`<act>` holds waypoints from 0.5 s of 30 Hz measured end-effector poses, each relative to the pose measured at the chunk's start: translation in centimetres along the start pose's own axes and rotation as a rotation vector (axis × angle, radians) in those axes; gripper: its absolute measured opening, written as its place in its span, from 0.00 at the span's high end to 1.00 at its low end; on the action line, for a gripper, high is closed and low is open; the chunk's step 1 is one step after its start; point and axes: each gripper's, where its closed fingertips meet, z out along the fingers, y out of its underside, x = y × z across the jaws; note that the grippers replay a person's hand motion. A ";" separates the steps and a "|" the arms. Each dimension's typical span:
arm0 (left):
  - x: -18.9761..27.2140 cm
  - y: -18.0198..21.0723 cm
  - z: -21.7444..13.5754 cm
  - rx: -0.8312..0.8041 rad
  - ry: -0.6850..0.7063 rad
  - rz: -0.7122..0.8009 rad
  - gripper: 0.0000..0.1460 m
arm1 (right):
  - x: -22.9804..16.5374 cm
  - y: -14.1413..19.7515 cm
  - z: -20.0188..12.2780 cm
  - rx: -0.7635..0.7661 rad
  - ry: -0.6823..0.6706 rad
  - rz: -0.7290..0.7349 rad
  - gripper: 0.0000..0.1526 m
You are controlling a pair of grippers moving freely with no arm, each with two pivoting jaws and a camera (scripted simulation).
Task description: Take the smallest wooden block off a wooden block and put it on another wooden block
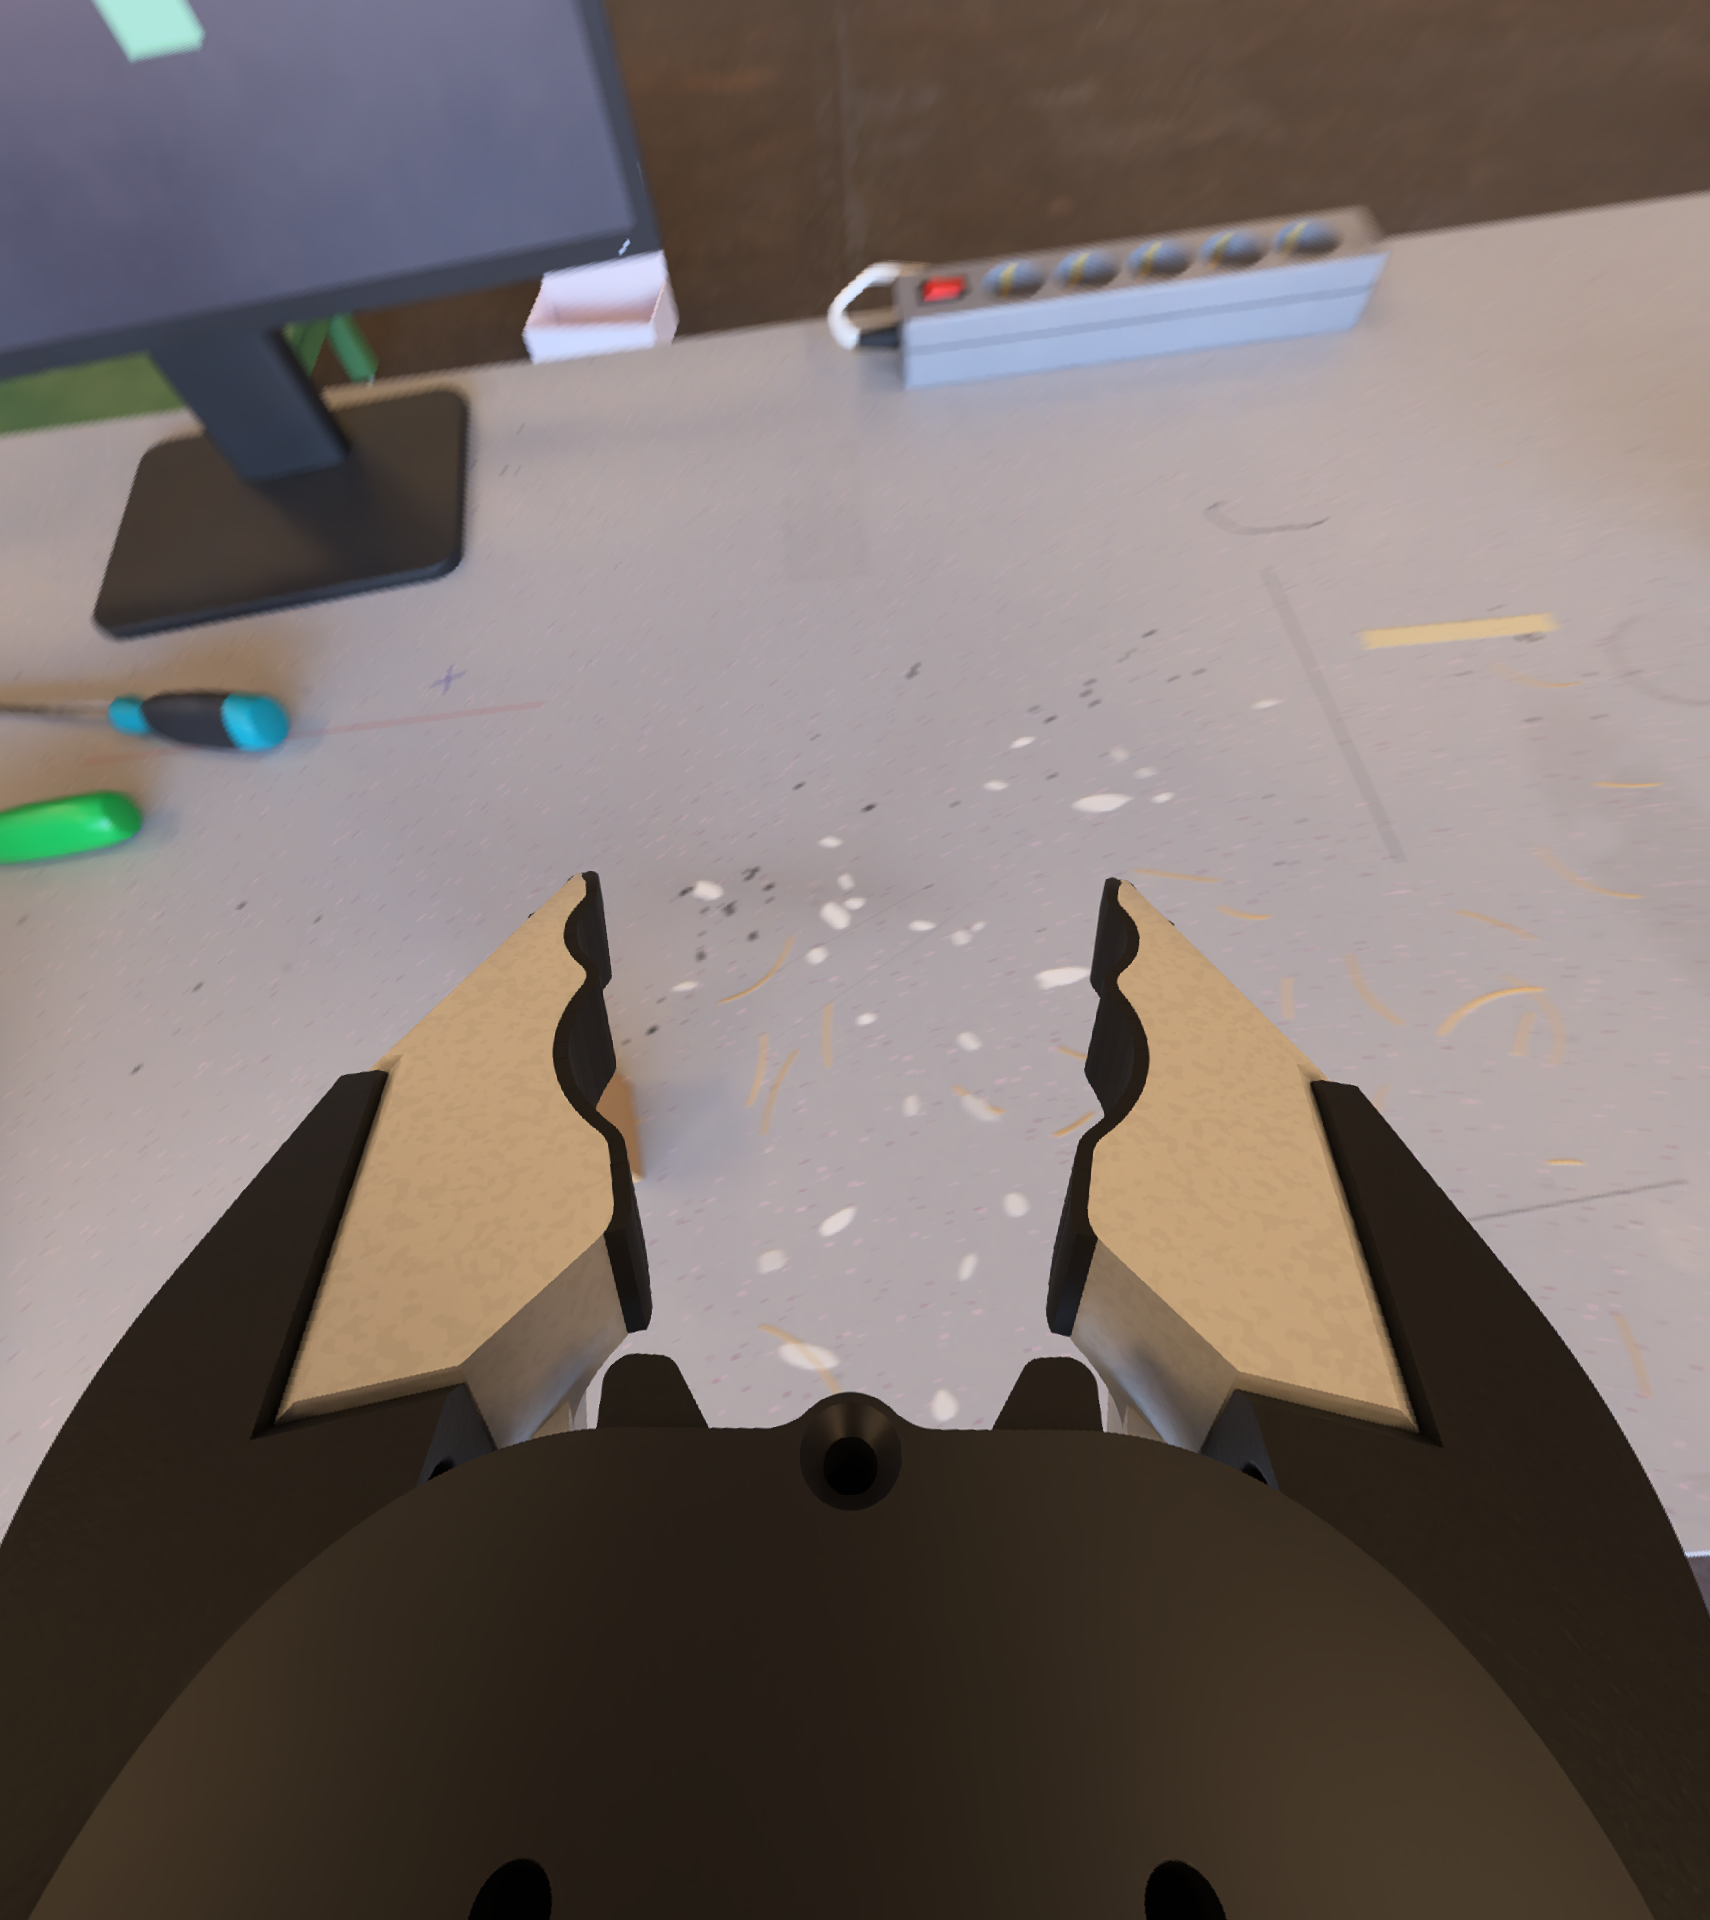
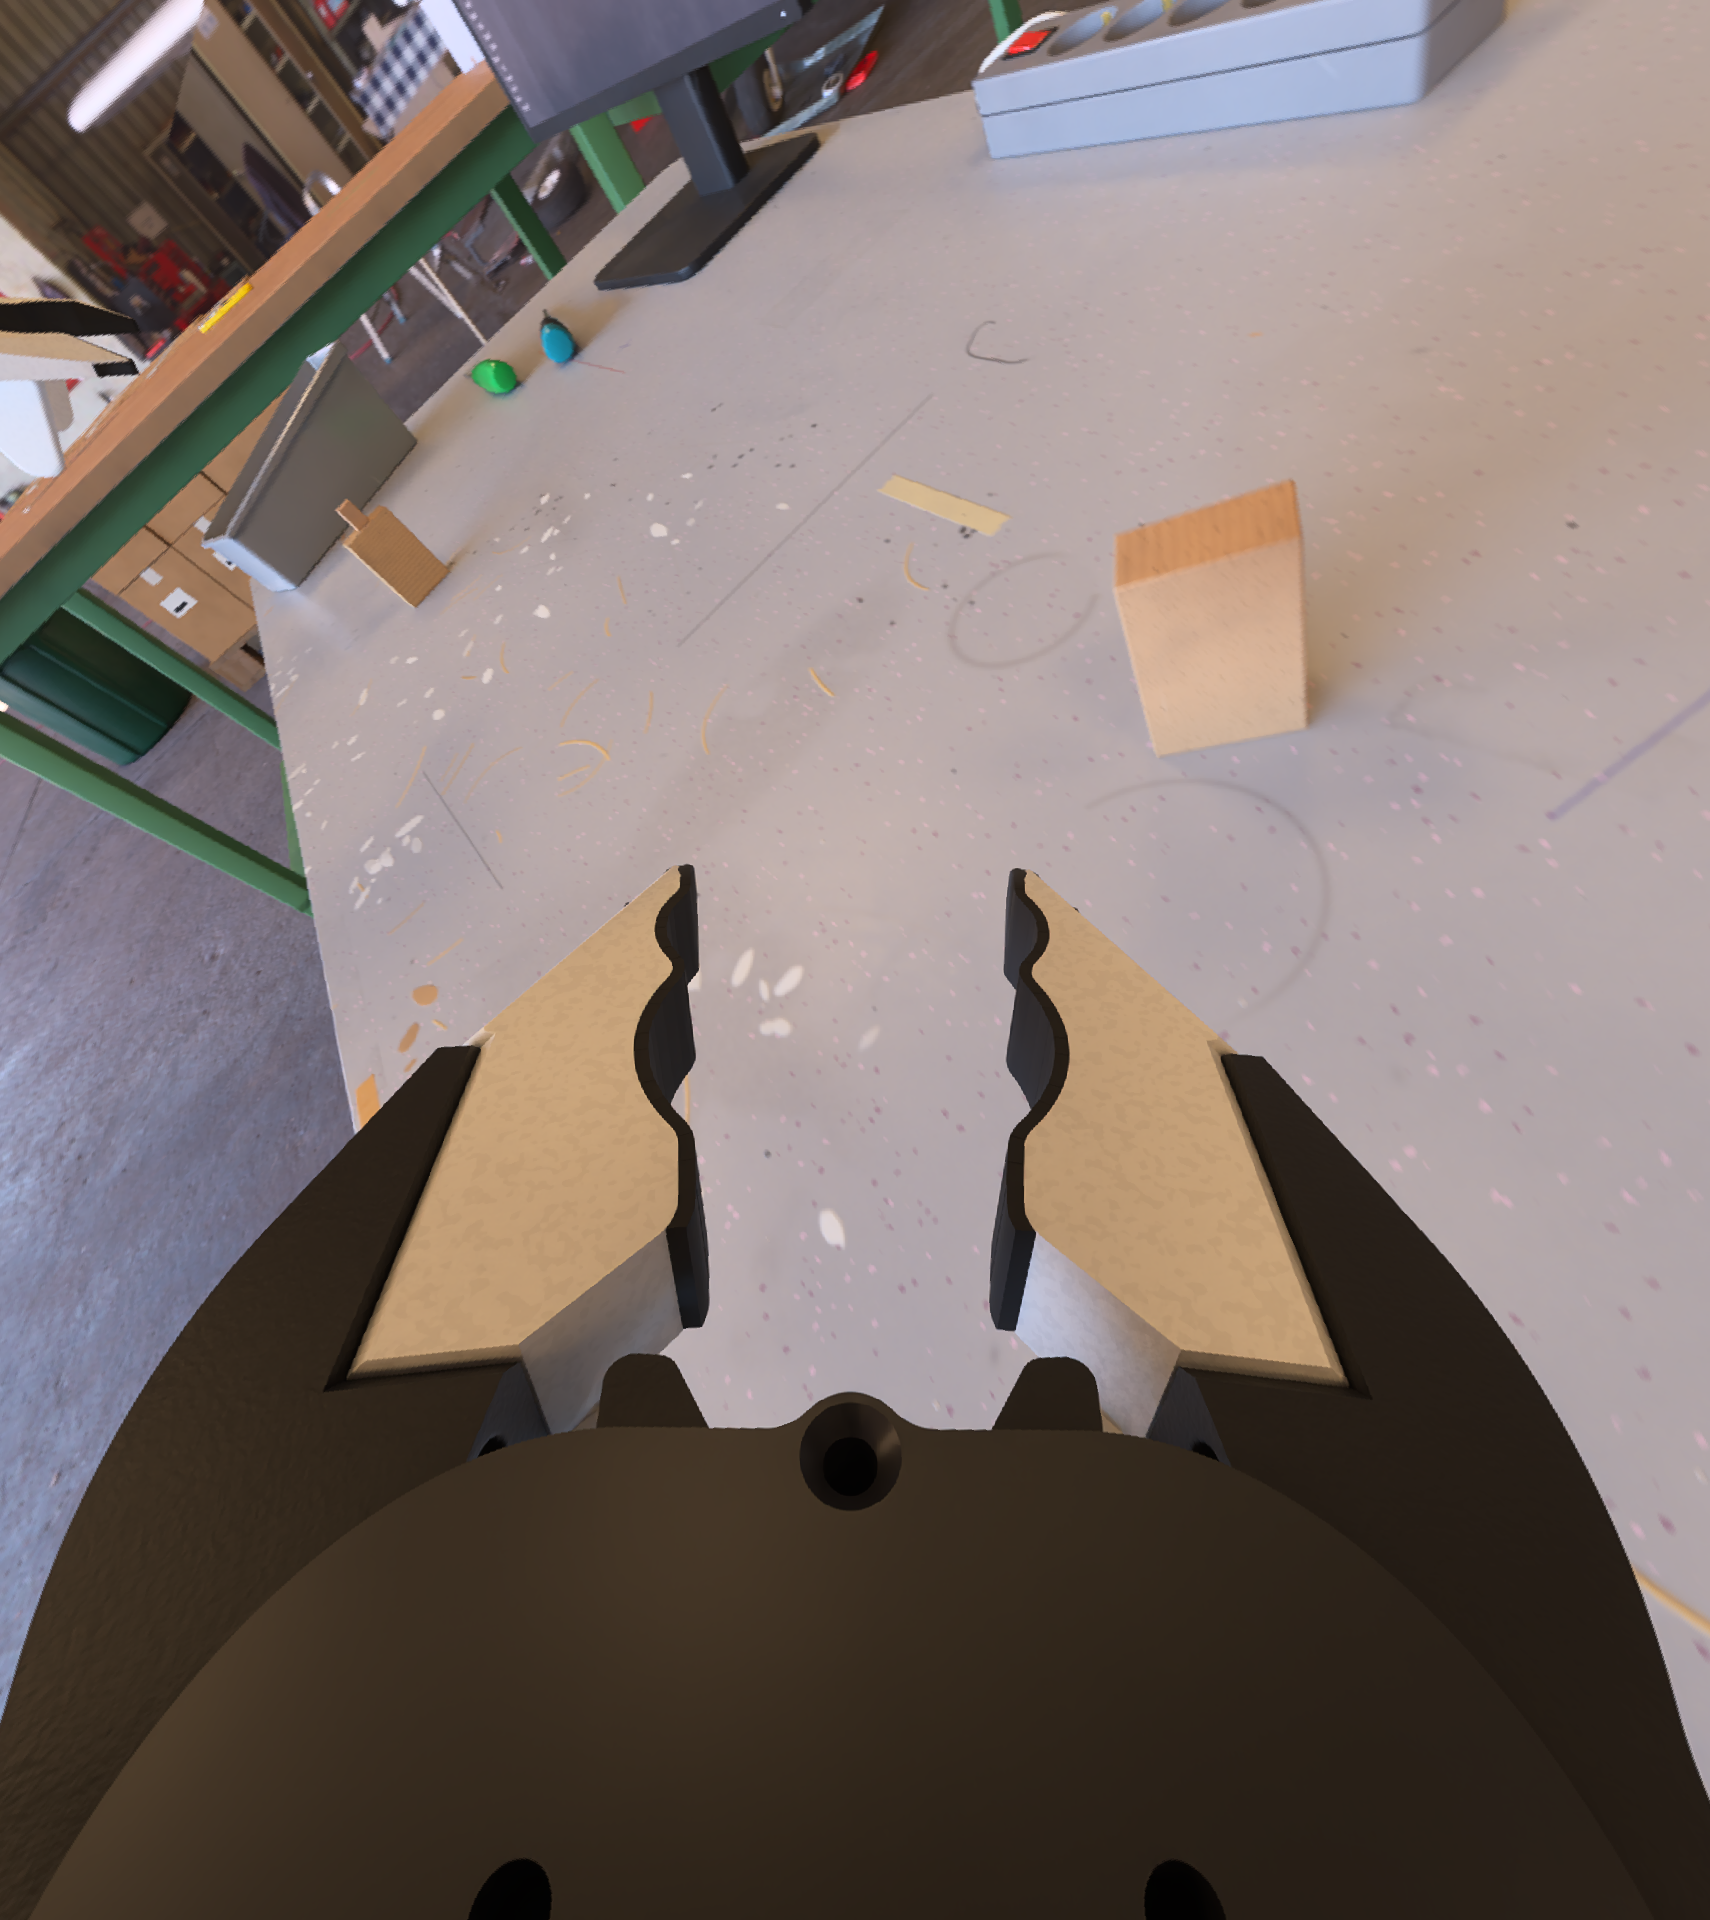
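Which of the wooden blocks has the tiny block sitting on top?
The flat ribbed block beside the grey metal box; the tiny block sits on its far end. The big pale block carries nothing.

Grey bench, spotty and scratched. Monitor at back left. Power strip at back. Blue screwdriver near green screwdriver, left side. Small white box beside monitor.

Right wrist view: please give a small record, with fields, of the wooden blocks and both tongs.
large block: pale upright wooden block, alone on the speckled grey table
smallest block: tiny wooden cube on top of a flat brown wooden block, near the table's left edge
grey metal box: beside that flat block
right tongs: open, empty
left tongs: open, empty
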 end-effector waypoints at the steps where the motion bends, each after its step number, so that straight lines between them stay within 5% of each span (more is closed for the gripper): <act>1: -1.2 0.3 0.5 -0.033 -0.018 -0.006 0.35 | 0.4 0.4 -0.4 0.004 0.009 0.003 0.61; 10: -9.2 5.6 4.8 -0.402 -0.152 -0.108 0.29 | 1.6 1.7 -1.3 -0.037 0.024 0.030 0.62; 15: -10.9 7.5 5.8 -0.475 -0.189 -0.154 0.28 | 1.5 1.7 -1.1 -0.048 0.012 0.035 0.63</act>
